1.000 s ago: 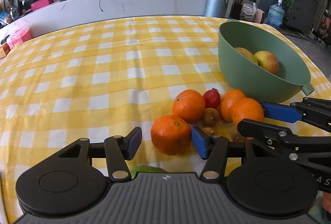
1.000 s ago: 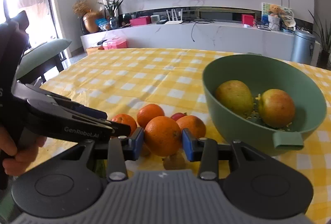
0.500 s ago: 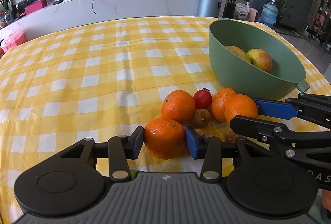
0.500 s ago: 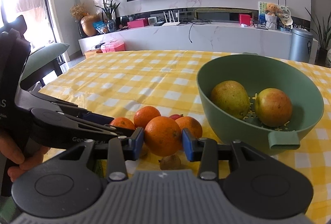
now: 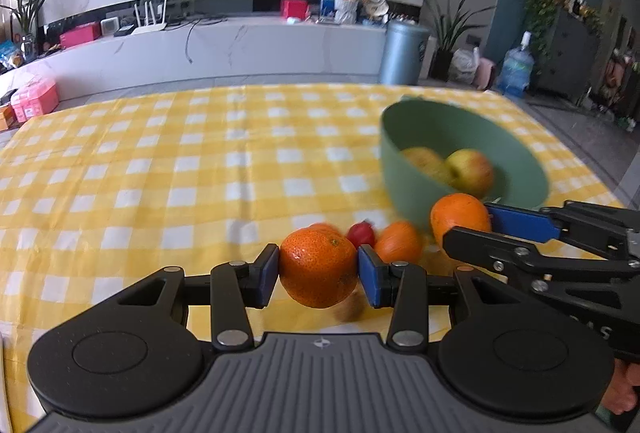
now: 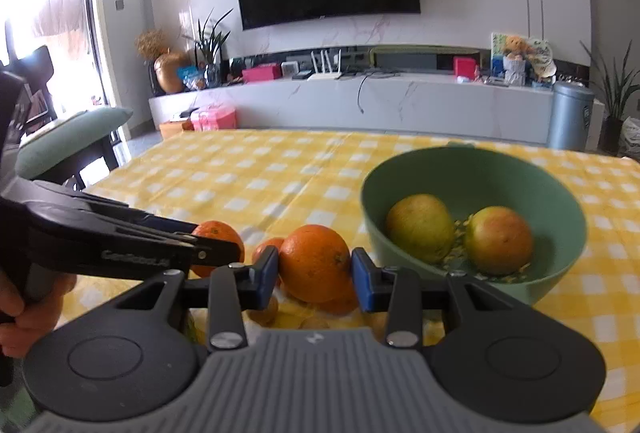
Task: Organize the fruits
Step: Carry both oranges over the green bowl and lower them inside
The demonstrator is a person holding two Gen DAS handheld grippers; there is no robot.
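Note:
My left gripper point(image 5: 318, 275) is shut on an orange point(image 5: 316, 265) and holds it just above the yellow checked tablecloth point(image 5: 160, 173). My right gripper point(image 6: 316, 275) is shut on a second orange point(image 6: 314, 261), lifted beside the green bowl point(image 6: 472, 157). In the left wrist view the right gripper point(image 5: 474, 231) carries its orange point(image 5: 458, 213) close to the bowl point(image 5: 412, 193). Two yellow-red apples point(image 6: 420, 227) point(image 6: 498, 239) lie in the bowl. On the cloth remain another orange point(image 5: 400, 241), a small red fruit point(image 5: 362, 233) and brown kiwis point(image 6: 264, 313).
A person's hand point(image 6: 24, 309) grips the left tool's handle at the left edge of the right wrist view. A chair with a green cushion point(image 6: 68, 137) stands beyond the table's left side. Bare cloth stretches left and beyond the fruit pile.
The left jaws, open around the orange a second ago, have shut on it. Both grippers have since risen with their oranges off the cloth, and the views tilted up.

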